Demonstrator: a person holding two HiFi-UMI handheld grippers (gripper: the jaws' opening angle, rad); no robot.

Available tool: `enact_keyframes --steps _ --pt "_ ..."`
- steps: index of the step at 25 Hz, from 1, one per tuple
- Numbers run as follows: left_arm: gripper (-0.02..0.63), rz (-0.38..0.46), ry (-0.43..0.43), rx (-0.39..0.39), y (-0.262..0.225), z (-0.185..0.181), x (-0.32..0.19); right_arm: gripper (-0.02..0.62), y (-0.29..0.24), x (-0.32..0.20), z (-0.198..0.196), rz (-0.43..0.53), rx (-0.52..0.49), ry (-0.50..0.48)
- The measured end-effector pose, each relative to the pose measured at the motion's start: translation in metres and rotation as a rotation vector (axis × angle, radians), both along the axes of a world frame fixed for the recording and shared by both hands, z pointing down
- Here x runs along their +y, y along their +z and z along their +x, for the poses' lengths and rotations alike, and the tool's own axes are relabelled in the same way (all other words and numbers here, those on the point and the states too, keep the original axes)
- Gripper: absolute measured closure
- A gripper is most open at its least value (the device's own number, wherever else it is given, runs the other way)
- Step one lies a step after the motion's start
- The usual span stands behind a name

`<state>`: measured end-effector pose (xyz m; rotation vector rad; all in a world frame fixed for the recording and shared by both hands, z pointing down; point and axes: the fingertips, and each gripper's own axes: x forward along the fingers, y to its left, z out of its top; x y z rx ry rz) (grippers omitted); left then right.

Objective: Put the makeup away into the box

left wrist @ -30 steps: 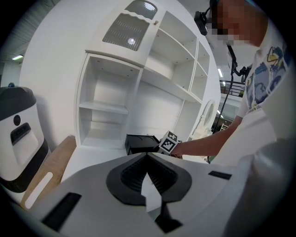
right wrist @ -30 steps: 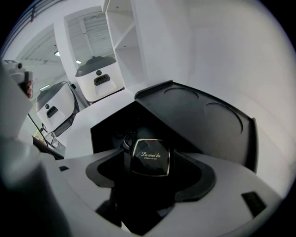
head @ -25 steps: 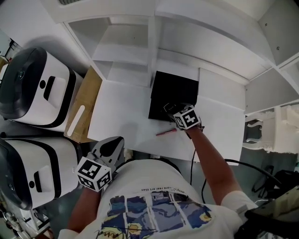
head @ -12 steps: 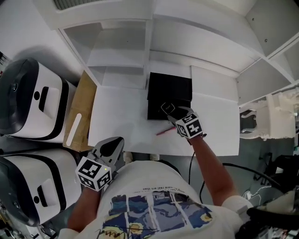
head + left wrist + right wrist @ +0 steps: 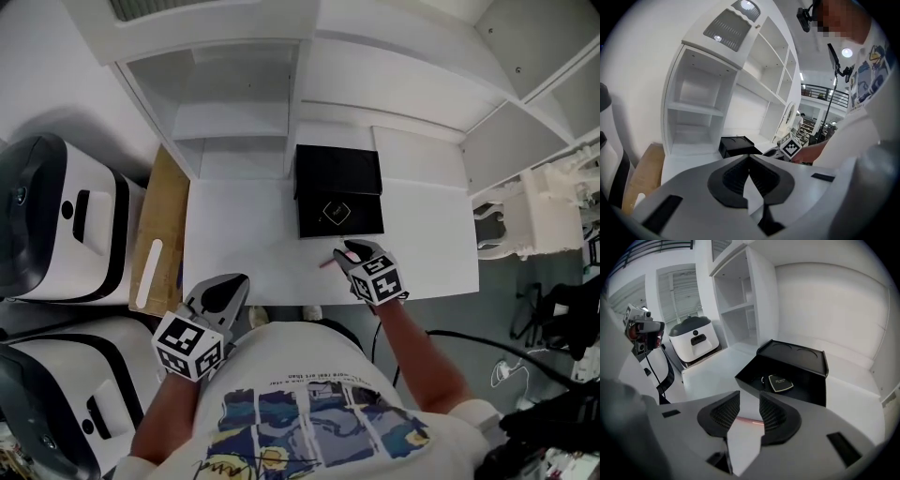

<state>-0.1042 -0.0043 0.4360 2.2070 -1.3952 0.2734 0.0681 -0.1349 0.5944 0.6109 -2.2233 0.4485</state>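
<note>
**Pink stick left on table, compact already in box**

Far left, two white and black machines (image 5: 66, 225) stand beside the white table (image 5: 244, 234), with a brown board (image 5: 161, 220) leaning between them and the table edge. A white shelf unit (image 5: 234, 103) runs along the back.

The left gripper (image 5: 230, 286) is held low near the person's body at the table's near edge, well apart from the makeup. Its jaw tips meet and nothing is between them.

At mid table, against the shelf, the black box (image 5: 366, 220) sits open with its lid tipped back. A dark square compact (image 5: 331, 214) lies inside on the box floor.

Just in front of the box a thin pink stick (image 5: 328, 263) lies flat on the table, outside the box.

The right gripper (image 5: 352, 253) hovers right over the stick's right end, pointing down. Its jaws have just been closing and now stand partly apart. In the right gripper view the stick (image 5: 750, 421) shows through the gap, lying crosswise from pad to pad, not pinched.
</note>
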Motion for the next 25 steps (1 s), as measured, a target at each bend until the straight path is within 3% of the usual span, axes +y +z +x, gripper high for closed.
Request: enact_keyframes --steps 4,9,13,22,25 --pt "0.592 -0.002 0.031 -0.002 0.003 -0.010 0.007 0.456 0.003 0.020 -0.006 -0.007 0.006 0.025" --pt "0.592 0.000 0.066 0.002 0.005 -0.023 0.015 0.545 0.005 0.040 -0.013 0.020 0.033 0.045" --pt "0.592 0.001 0.093 0.009 0.009 -0.030 0.021 0.561 0.016 0.055 -0.014 0.008 0.043 0.081" --pt "0.592 -0.005 0.136 0.028 0.018 -0.039 0.037 0.558 0.060 0.070 0.011 -0.105 0.053 0.296" --pt "0.592 0.000 0.130 0.034 0.017 -0.041 0.040 0.522 0.068 0.062 0.021 -0.129 0.043 0.379"
